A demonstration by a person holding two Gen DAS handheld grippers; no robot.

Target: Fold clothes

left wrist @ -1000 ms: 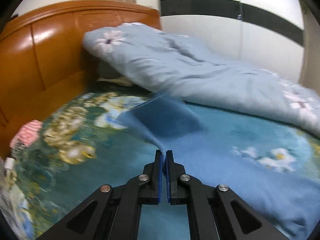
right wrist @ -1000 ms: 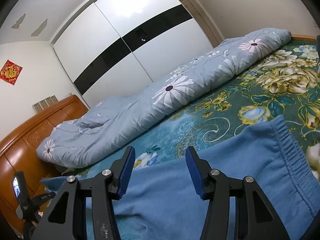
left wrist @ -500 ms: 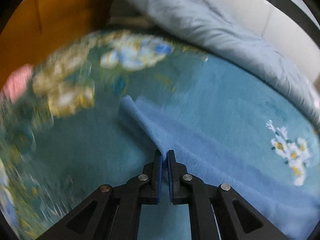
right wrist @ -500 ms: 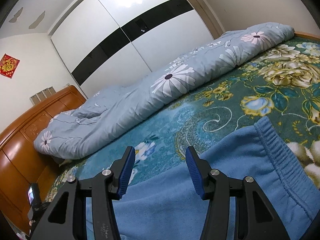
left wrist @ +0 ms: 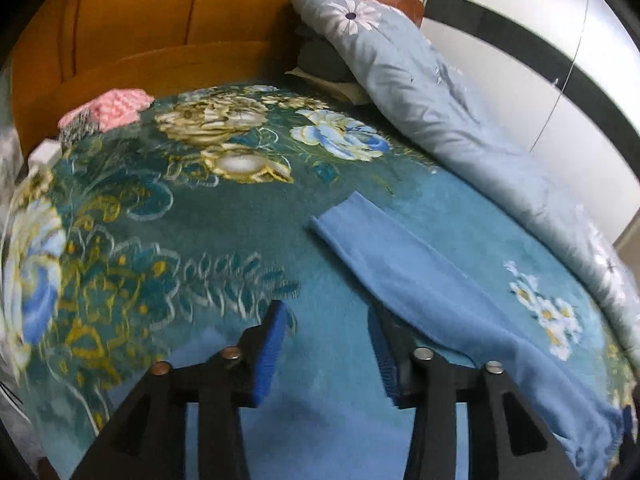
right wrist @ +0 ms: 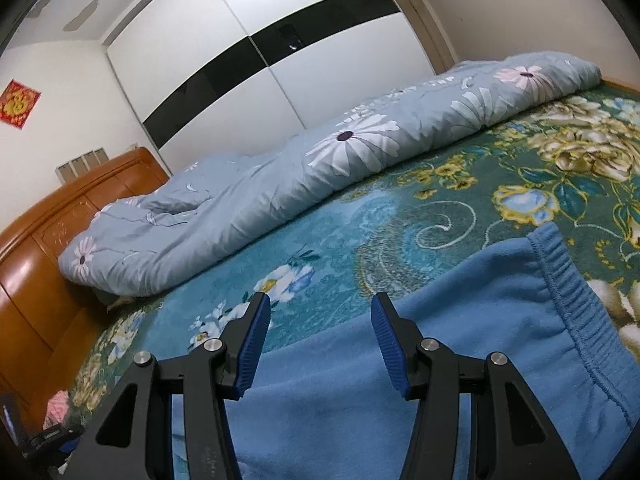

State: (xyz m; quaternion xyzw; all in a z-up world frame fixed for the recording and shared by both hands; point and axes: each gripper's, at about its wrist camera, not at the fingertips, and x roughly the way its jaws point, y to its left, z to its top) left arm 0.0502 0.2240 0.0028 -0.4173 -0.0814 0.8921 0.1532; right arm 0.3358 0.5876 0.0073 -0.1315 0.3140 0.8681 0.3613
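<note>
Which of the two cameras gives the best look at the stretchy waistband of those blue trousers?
The right wrist view: the waistband runs clearly along the blue trousers, its gathers sharp. The left wrist view shows only a trouser leg, no waistband.

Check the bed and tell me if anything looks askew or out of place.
The blue sweatpants lie flat on the floral blanket, one leg stretched out at a slant and not yet folded. The grey floral duvet is bunched in a rumpled roll along the far side. Nothing looks spilled or damaged.
</note>
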